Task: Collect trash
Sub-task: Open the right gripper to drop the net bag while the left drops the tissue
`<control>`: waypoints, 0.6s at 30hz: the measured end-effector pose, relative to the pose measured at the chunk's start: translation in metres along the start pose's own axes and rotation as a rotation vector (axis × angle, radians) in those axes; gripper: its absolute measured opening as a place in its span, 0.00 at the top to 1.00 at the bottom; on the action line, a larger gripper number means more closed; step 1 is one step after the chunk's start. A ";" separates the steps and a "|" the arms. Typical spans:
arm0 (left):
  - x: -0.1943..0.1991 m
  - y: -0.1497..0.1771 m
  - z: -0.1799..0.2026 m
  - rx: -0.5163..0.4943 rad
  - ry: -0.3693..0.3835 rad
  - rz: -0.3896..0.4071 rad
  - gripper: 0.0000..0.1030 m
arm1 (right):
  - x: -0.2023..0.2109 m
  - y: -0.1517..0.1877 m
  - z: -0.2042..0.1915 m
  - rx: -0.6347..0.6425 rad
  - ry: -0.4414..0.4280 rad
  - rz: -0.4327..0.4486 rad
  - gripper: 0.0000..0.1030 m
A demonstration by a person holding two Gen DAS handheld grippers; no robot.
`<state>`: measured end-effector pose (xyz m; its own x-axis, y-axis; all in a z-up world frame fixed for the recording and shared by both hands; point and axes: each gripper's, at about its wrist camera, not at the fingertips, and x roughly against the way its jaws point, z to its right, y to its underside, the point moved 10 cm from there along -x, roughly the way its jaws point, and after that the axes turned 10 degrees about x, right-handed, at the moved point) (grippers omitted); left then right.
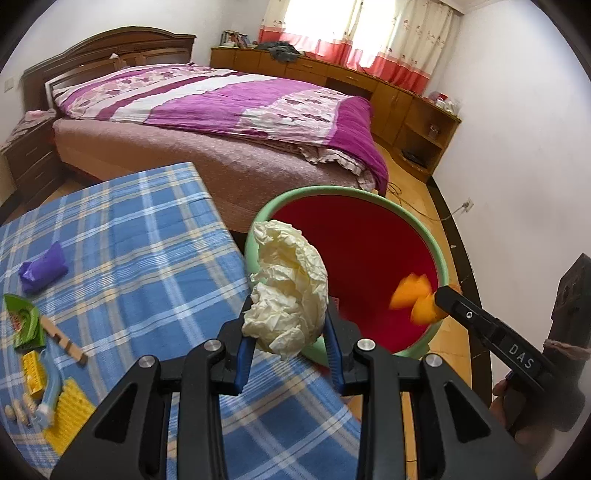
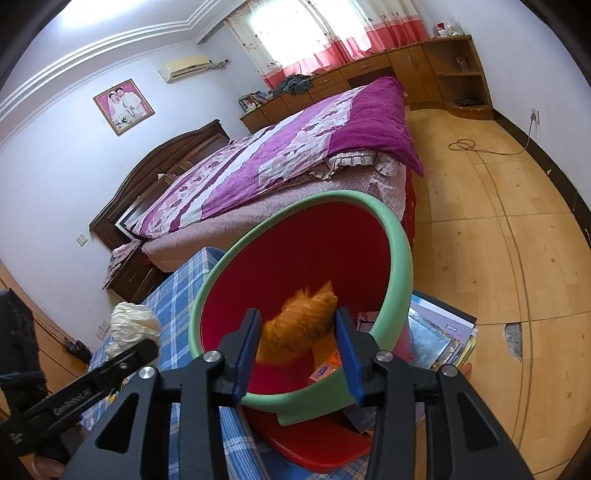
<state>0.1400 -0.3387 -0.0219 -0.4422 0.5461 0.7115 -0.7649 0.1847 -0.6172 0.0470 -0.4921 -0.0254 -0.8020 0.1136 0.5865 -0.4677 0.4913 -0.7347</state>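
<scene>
Crumpled cream tissue paper [image 1: 286, 288] sits clamped between the blue-padded jaws of the left gripper [image 1: 288, 334], held at the near rim of a red trash bin with a green rim [image 1: 406, 218] beside the blue plaid tablecloth [image 1: 147, 236]. The right gripper [image 2: 299, 332] hangs over the bin's mouth, jaws spread, with a blurred orange peel [image 2: 299, 325] between them, apparently loose. A small orange-and-blue carton [image 2: 324, 373] lies inside the bin. A purple wrapper [image 1: 42, 271] and a green packet [image 1: 26, 319] lie on the cloth.

A bed [image 1: 207, 122] with a purple quilt [image 1: 258, 99] stands beside wooden cabinets [image 1: 369, 81] under pink curtains [image 1: 369, 33].
</scene>
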 end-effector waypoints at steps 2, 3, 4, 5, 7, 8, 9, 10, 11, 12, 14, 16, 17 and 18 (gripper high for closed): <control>-0.006 0.000 0.004 -0.007 0.006 -0.009 0.67 | 0.000 -0.001 -0.001 0.000 0.002 0.002 0.56; -0.009 0.001 0.007 -0.012 0.008 -0.014 0.67 | 0.000 0.000 0.001 -0.002 0.003 0.003 0.56; -0.011 0.001 0.009 -0.017 0.009 -0.017 0.67 | 0.000 0.000 0.003 -0.008 0.003 0.004 0.55; -0.014 0.002 0.011 -0.022 0.010 -0.022 0.67 | 0.000 -0.001 0.003 -0.014 0.001 0.003 0.55; -0.019 0.002 0.014 -0.030 0.016 -0.031 0.67 | 0.002 -0.002 0.004 -0.029 -0.010 0.008 0.54; -0.021 0.002 0.016 -0.034 0.018 -0.034 0.67 | 0.003 -0.002 0.004 -0.031 -0.010 0.010 0.54; -0.024 0.002 0.018 -0.041 0.021 -0.037 0.67 | 0.004 -0.002 0.005 -0.032 -0.011 0.014 0.54; -0.026 0.001 0.020 -0.045 0.023 -0.037 0.67 | 0.005 -0.003 0.005 -0.033 -0.011 0.016 0.53; -0.028 0.000 0.023 -0.052 0.026 -0.036 0.67 | 0.006 -0.003 0.005 -0.034 -0.013 0.018 0.53; -0.030 -0.001 0.026 -0.060 0.031 -0.035 0.67 | 0.006 -0.003 0.005 -0.035 -0.014 0.019 0.53; -0.034 -0.002 0.029 -0.074 0.033 -0.039 0.62 | 0.006 -0.003 0.006 -0.036 -0.013 0.019 0.52; -0.036 -0.001 0.031 -0.082 0.032 -0.042 0.59 | 0.006 -0.003 0.007 -0.038 -0.014 0.017 0.52; -0.037 -0.001 0.032 -0.085 0.032 -0.043 0.56 | 0.006 -0.003 0.008 -0.039 -0.013 0.015 0.52; -0.037 -0.001 0.032 -0.088 0.032 -0.043 0.53 | 0.005 -0.002 0.007 -0.042 -0.013 0.013 0.52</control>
<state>0.1418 -0.3854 -0.0371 -0.3939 0.5616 0.7276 -0.7380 0.2786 -0.6146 0.0410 -0.4990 -0.0229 -0.8130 0.1091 0.5720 -0.4414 0.5253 -0.7275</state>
